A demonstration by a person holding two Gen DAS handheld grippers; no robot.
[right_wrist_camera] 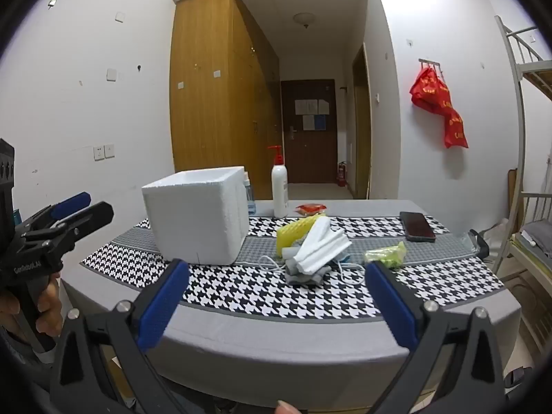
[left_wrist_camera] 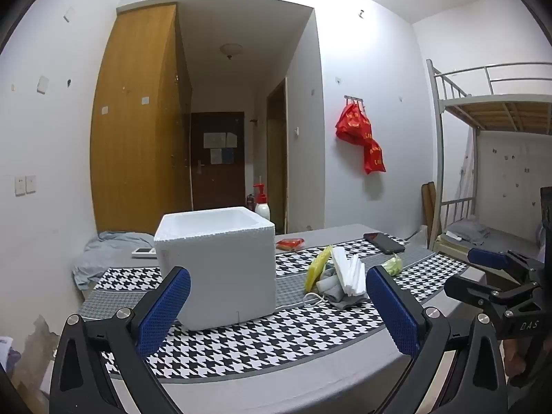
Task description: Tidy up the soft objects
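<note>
A white foam box (left_wrist_camera: 220, 269) (right_wrist_camera: 196, 214), open on top, stands on the houndstooth tablecloth. To its right lies a pile of soft things: a yellow foam net (left_wrist_camera: 317, 267) (right_wrist_camera: 296, 231), white foam sheets (left_wrist_camera: 350, 274) (right_wrist_camera: 321, 248), a grey cloth (right_wrist_camera: 303, 274) with a white cord, and a green crumpled bag (left_wrist_camera: 393, 264) (right_wrist_camera: 386, 254). My left gripper (left_wrist_camera: 276, 310) is open and empty, in front of the box. My right gripper (right_wrist_camera: 276, 305) is open and empty, short of the pile at the table's near edge.
A black phone (right_wrist_camera: 417, 226) and a red packet (right_wrist_camera: 310, 208) lie farther back. A white pump bottle (right_wrist_camera: 279, 189) stands behind the box. The table (right_wrist_camera: 276, 345) has a grey front edge. A bunk bed (left_wrist_camera: 483, 138) stands at the right.
</note>
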